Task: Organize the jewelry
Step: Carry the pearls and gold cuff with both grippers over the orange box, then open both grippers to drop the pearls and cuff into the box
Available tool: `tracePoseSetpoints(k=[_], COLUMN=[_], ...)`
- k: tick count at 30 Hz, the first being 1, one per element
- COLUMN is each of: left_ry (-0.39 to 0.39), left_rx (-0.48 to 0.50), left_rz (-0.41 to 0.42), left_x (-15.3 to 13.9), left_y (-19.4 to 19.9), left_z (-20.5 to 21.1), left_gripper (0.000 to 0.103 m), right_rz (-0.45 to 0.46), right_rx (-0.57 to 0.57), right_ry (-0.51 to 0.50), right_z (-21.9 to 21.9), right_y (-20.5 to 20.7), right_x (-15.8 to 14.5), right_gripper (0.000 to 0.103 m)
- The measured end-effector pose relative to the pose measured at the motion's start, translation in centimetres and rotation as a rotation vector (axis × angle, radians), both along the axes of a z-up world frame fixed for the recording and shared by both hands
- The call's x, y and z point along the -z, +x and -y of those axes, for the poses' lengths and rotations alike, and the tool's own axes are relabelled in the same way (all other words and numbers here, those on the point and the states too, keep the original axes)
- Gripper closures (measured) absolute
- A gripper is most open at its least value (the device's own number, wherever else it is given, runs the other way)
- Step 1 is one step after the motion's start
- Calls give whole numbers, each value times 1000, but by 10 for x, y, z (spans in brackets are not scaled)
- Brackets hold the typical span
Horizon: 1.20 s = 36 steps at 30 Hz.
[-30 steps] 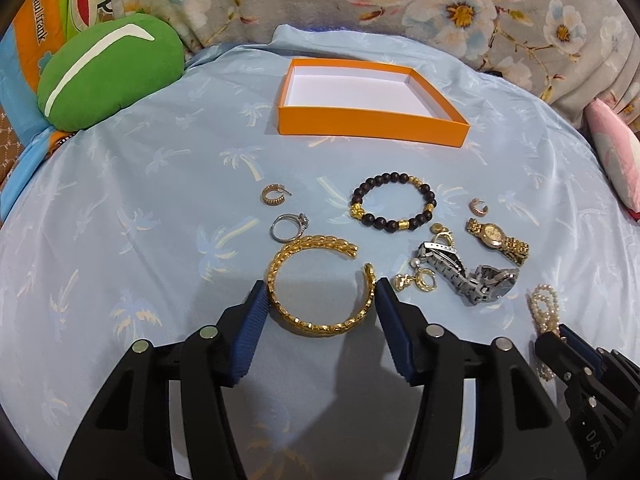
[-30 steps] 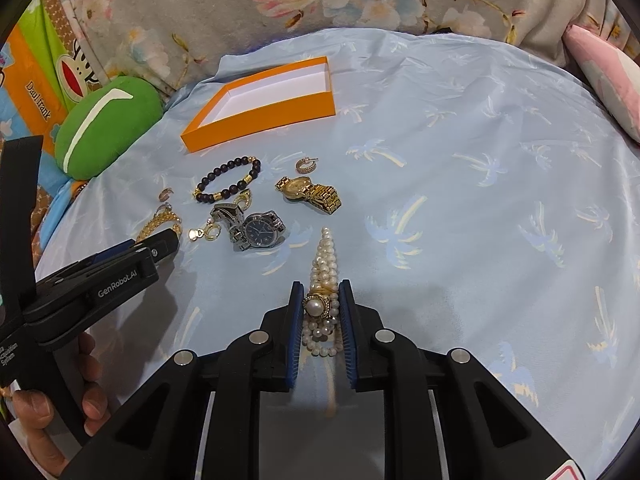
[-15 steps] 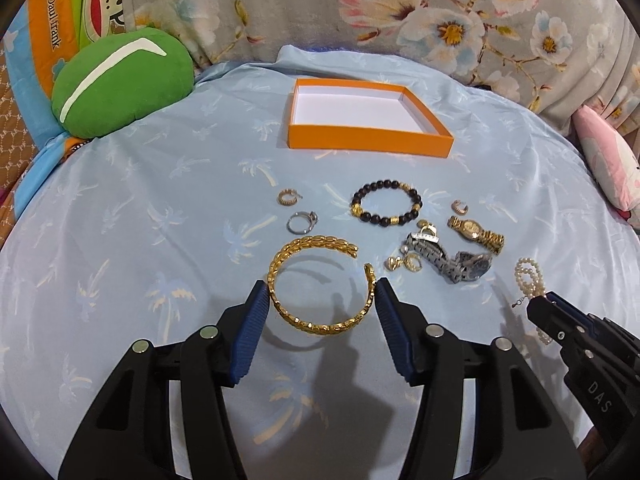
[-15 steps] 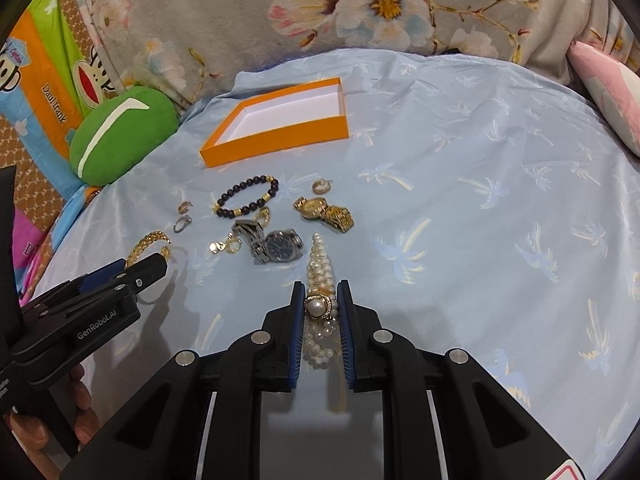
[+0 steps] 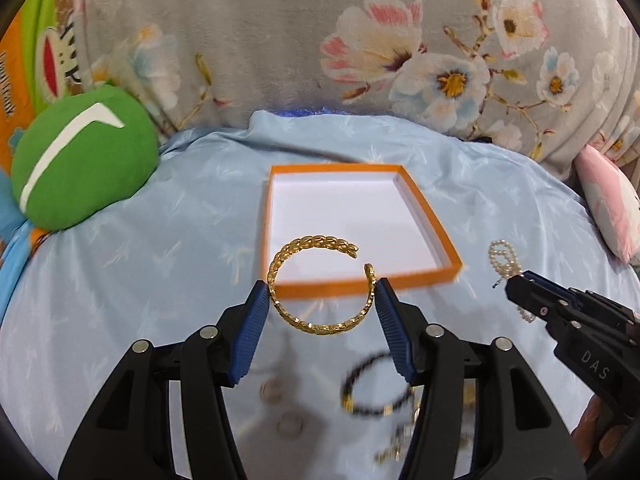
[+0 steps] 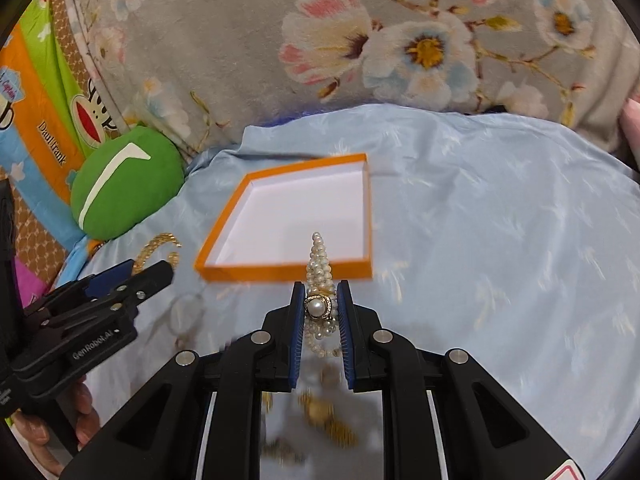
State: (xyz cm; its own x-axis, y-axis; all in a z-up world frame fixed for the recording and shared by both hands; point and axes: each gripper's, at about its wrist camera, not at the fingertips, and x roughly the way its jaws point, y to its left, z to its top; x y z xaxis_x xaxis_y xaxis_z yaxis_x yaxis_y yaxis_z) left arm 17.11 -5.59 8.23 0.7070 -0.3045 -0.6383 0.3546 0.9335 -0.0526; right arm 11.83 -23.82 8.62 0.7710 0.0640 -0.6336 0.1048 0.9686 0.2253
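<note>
Now both grippers are up off the sheet (image 5: 120, 280) and carrying, unlike a second ago when they sat low by the jewelry pile. The left gripper (image 5: 322, 304) is clamped on the gold bangle (image 5: 320, 286), pads pressing its two sides, open gap of the bangle facing up-right; it hangs in the air over the near rim of the orange box (image 5: 430, 220). The right gripper (image 6: 322, 304) is nearly closed, pinching the pearl bracelet (image 6: 319, 268) with its big pearl clasp between the pads, the loop sticking forward toward the same box. The box has grown large in both views and looks empty. The rest of the pile, a dark bead bracelet (image 5: 374, 386), rings and watches, has slid below the fingers and is blurred. Judging by this, both pieces are mid-carry and near drop position; next is likely reaching a bit further over the box and letting go. Risk: the bangle catching the rim, or the pearls snagging on a pad.
</note>
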Motion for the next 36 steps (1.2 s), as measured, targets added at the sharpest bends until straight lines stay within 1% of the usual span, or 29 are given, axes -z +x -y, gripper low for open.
tracePoseSetpoints(k=[3,6,11,14,16,22,24,26,28,30,32,34,36], left_ry=[-2,-4,28,43,47,48,45,53,49,58,97,106,109], left_rx=[-6,-5,-2,-3,-4,3,-3,-11,-11,-20,-28,-28,-23], left_rz=[-24,-46,-43,-60,-78,-93,-96,-89,-92,-90,-83,-68,-78], left_x=[4,11,25,36,44,54,54,54,54,57,62,60,60], left_y=[43,83,129,152,164,180,183,185,187,188,188,185,184], left_z=[17,32,55,65,69,71,70,69,66,64,64,63,63], left_gripper=[50,50,50,50,50,49,47,39,34,34,34,32,32], right_rz=[-15,-47,-82,-109,-125,-155,-158,-166,-167,-164,-161,-157,-157], right_rx=[-6,-14,-25,-38,-44,-72,-71,-69,-66,-64,-55,-43,-27], right_ry=[-1,25,9,12,-4,-10,-10,4,14,5,-13,-24,-47], right_z=[7,18,26,28,27,26,26,28,30,29,28,27,27], right_y=[43,88,143,169,181,198,200,200,199,196,192,189,184], right_x=[0,5,15,25,32,50,54,57,60,63,62,63,64], right_gripper=[88,88,88,88,88,85,85,84,82,82,83,85,90])
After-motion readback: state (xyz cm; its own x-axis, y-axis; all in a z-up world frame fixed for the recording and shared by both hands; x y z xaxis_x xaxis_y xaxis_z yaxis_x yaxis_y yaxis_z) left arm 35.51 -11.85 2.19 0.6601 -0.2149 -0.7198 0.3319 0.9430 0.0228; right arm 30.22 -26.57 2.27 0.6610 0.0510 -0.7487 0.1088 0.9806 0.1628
